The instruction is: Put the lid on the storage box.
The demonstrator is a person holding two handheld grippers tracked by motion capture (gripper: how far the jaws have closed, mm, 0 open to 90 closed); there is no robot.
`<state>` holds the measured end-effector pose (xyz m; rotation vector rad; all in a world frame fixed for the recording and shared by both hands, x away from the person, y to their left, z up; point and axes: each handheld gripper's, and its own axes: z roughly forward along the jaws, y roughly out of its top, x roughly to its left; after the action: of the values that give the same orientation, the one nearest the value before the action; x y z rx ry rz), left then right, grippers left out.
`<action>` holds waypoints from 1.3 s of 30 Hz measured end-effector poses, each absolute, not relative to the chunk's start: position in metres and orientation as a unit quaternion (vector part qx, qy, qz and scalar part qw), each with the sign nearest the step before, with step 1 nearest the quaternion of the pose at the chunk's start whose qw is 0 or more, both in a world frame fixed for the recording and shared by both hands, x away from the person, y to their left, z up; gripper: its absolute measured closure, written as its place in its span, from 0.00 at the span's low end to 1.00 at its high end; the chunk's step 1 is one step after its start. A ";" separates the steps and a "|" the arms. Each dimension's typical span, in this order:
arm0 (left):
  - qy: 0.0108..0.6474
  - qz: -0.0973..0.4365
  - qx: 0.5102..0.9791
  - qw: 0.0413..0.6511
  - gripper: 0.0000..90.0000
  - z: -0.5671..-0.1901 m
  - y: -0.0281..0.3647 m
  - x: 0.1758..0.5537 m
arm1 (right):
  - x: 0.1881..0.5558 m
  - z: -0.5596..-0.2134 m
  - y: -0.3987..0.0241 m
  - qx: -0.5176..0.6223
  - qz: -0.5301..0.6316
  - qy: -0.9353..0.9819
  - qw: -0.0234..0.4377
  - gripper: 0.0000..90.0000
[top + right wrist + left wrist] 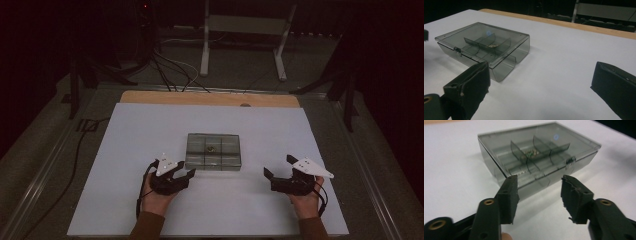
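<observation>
At the middle of the white worktop (125, 150) sits your smoky clear compartment box (213, 151), lid down and latched, divided inside into small cells; one cell near the centre holds a few tiny parts (531, 152) too small to make out. Its long axis runs across the worktop from your left to your right, and the front long wall with the small latch (571, 160) faces you.

Your left gripper (181, 172) is the nearer one: it rests just beside the box's near left corner, pointing forward and a little toward the box. Its jaws stand partly apart with nothing between them and no contact with the box; that corner lies just ahead of the tips.

Your right gripper (278, 166) rests well apart from the box, off its right end, aimed inward at it. Its jaws are spread wide and empty.

For a move on the latch or lid, I judge your left hand has the shorter path, with the right free to steady the far end.
</observation>
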<state>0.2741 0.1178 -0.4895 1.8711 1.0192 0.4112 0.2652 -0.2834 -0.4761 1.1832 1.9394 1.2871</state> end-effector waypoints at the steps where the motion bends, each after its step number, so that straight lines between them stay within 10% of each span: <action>1: 0.413 0.173 0.761 0.469 0.47 -0.487 0.120 0.274 | 0.265 -0.476 -0.284 0.438 0.476 0.716 0.262 0.02; 21: 0.423 0.249 0.715 0.499 0.03 -0.469 0.196 0.266 | 0.261 -0.475 -0.286 0.436 0.484 0.708 0.272 0.02; 39: 0.457 0.284 0.670 0.512 0.01 -0.480 0.230 0.258 | 0.261 -0.476 -0.289 0.438 0.484 0.705 0.278 0.00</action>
<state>0.2582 0.2297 -0.4795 1.6114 1.0989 0.6824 0.2612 -0.2894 -0.4764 1.1761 1.8914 1.2976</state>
